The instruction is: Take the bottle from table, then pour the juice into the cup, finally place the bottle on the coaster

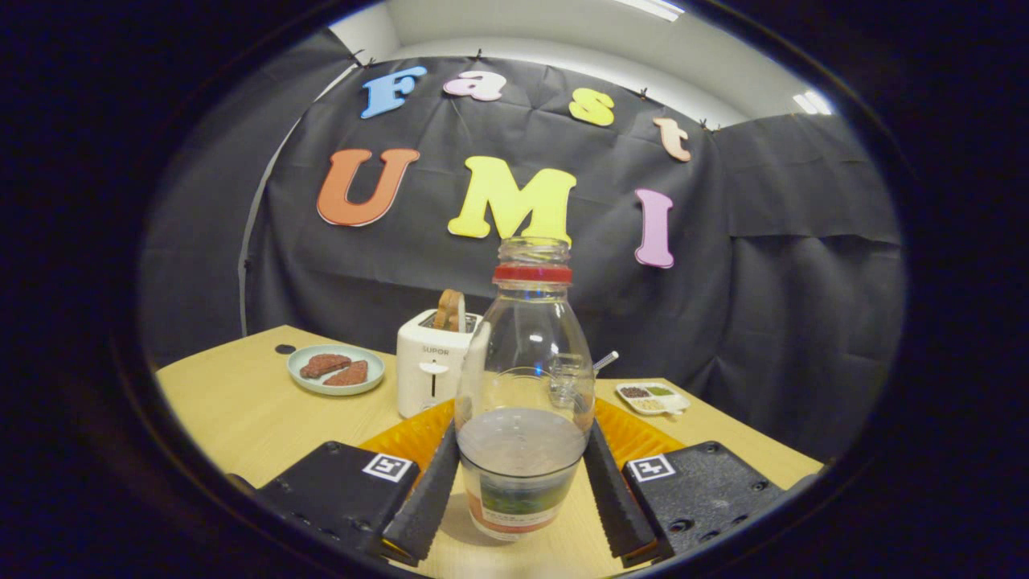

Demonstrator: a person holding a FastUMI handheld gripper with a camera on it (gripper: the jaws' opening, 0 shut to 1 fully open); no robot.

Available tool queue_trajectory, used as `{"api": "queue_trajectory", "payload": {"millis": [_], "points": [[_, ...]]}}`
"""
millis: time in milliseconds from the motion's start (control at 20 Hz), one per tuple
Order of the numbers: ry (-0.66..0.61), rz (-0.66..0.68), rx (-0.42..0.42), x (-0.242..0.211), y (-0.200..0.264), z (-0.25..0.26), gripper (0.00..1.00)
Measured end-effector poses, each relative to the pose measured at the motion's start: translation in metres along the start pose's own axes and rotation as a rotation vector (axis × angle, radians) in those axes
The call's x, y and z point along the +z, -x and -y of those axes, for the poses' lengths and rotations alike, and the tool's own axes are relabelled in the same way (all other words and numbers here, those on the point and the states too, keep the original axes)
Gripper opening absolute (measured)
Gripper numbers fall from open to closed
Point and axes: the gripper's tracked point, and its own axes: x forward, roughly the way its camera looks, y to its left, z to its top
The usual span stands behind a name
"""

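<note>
both fingers of the tongs press the sides of the clear, uncapped bottle, which stands upright on the desk, partly filled. beyond it lie an orange coaster, a toaster and a plate.

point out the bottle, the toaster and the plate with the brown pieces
bottle (524,346), gripper view, on its clear body, between the gripper (522,490) fingers
toaster (430,366), gripper view, on its white front
plate (305,381), gripper view, on its pale rim

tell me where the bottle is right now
In the gripper view, the bottle stands upright between the tongs, both fingers against its sides, with the toaster just behind it.
</note>
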Motion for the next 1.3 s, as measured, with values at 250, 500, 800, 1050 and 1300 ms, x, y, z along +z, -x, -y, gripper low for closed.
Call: {"api": "queue_trajectory", "payload": {"millis": [250,500,800,1050,1300], "points": [[0.003,-0.024,0.057,-0.030,-0.019,-0.015,0.83],[-0.011,-0.007,0.083,-0.040,-0.022,-0.027,0.84],[-0.023,-0.014,0.068,-0.045,-0.023,-0.025,0.87],[-0.031,0.002,0.076,-0.035,-0.016,-0.025,1.00],[-0.029,0.022,0.041,-0.012,-0.003,-0.017,1.00]]}}
